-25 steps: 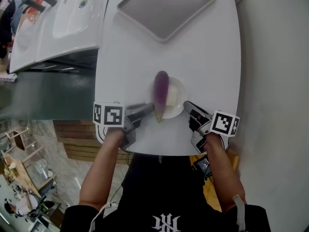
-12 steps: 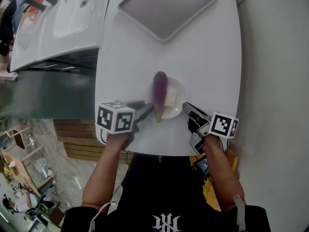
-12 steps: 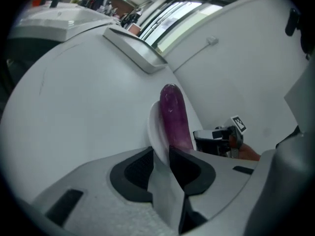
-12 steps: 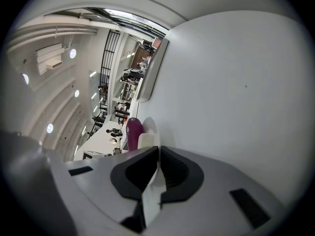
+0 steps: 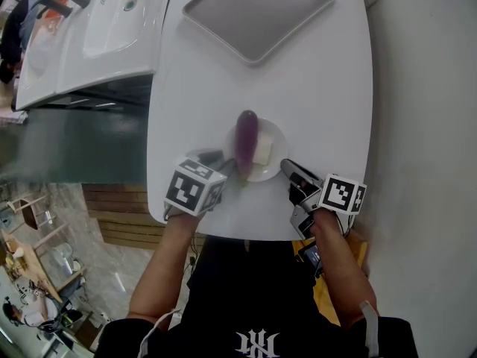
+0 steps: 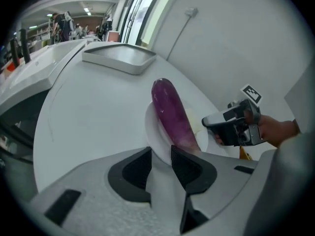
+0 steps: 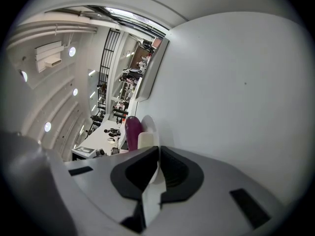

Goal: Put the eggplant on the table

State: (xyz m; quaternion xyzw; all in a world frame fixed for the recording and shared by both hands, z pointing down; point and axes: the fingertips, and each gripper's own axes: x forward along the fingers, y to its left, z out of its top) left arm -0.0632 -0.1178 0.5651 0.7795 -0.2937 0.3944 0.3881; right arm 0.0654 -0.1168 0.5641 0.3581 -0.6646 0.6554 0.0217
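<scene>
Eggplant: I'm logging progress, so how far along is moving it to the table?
Nothing is done yet: the eggplant lies on the white plate. In hand: the right gripper is shut on the plate's rim; the left gripper has just been opening its jaws at the eggplant's near end, gripping nothing. Left: grasp it, lift it, set it on the table.

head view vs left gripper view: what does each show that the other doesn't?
Head view only: the person's arms and the marker cube on the left gripper. Left gripper view only: its jaws, apart after just opening, the plate rim showing in the gap, nothing gripped. Both: the eggplant lying on the plate, the tray, the right gripper.
</scene>
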